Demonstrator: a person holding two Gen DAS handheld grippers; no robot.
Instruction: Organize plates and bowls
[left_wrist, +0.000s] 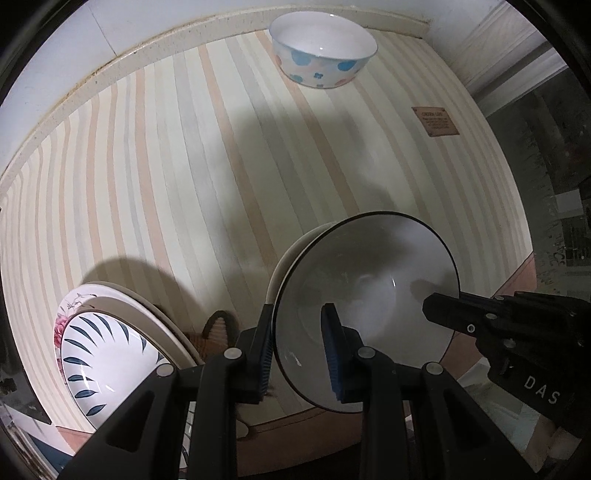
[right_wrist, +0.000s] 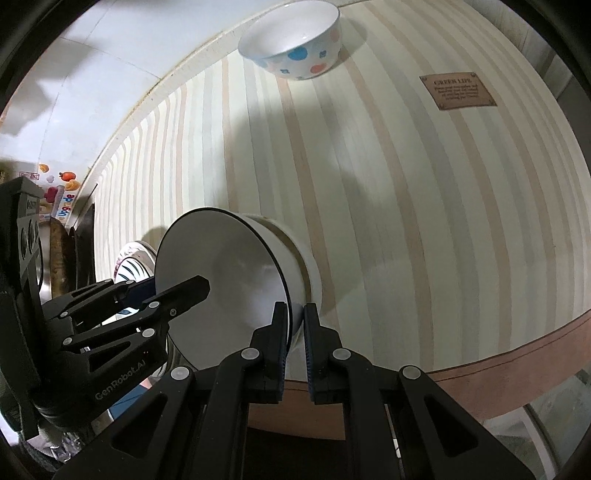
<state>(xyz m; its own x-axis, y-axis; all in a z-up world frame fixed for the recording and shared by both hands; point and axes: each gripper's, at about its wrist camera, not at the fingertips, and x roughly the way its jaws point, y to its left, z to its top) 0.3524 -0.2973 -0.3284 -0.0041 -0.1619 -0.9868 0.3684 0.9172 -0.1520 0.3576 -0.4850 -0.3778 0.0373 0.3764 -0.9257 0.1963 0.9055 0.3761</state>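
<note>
A white bowl with a black rim (left_wrist: 369, 288) is held tilted above the striped table, and shows in the right wrist view (right_wrist: 229, 280) too. My left gripper (left_wrist: 299, 347) straddles its near rim, one finger outside and one inside, with a gap at the inner pad. My right gripper (right_wrist: 294, 325) is shut on the bowl's opposite rim and appears at the right of the left wrist view (left_wrist: 443, 310). A spotted bowl (left_wrist: 323, 50) stands upright at the table's far edge. A stack of plates (left_wrist: 107, 354), the top one with blue leaves, lies at the lower left.
The striped tablecloth (left_wrist: 184, 166) covers a round table with a brown label (left_wrist: 436, 121) near its right edge. A wall runs behind the table. The table's brown rim (right_wrist: 498, 358) curves along the near side.
</note>
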